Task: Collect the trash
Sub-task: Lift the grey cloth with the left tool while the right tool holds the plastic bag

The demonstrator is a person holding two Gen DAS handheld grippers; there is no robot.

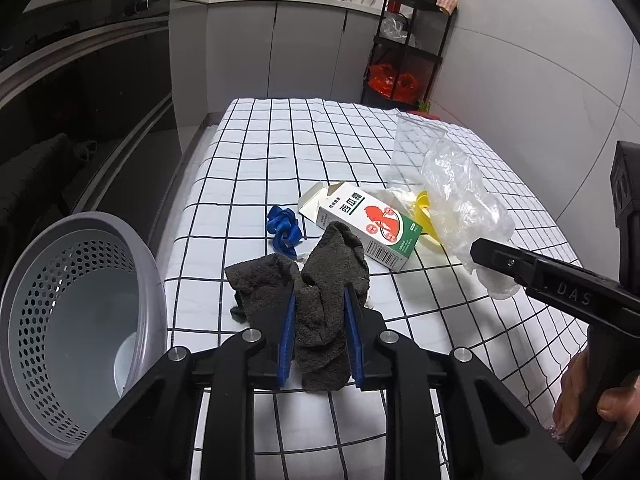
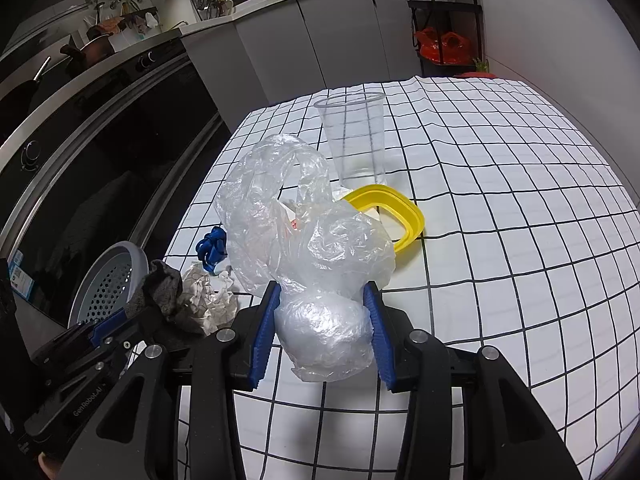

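The carton (image 1: 362, 226) shows plainly in the left wrist view, lying on its side with one end flap open, but in the right wrist view the bag (image 2: 308, 240) covers nearly all of it and only a red-printed scrap shows through the film. The yellow lid (image 2: 396, 212) is likewise half buried under the bag, and its near edge cannot be made out. A crumpled tissue (image 2: 208, 300) beside the rag (image 1: 316, 312) is clear from the right but almost wholly hidden behind the rag from the left. The basket (image 1: 80, 320) is cut off by the left edge of the frame.

The left gripper (image 1: 320, 300) has its blue pads closed narrowly on the dark grey rag, which bunches above the fingers and hangs below them over the checked cloth (image 1: 260, 152). The right gripper (image 2: 324, 300) stands wider, its pads pressed on the balled lower end of the clear bag, whose loose upper part billows over the table.

The blue ribbon (image 1: 284, 230) lies just left of the carton. The clear cup (image 2: 354, 136) stands upright behind the lid. The grey basket sits at the table's left edge, tilted with its opening toward the camera, near the left gripper. Behind are counter cabinets and a black shelf (image 1: 408, 48) with red bags.
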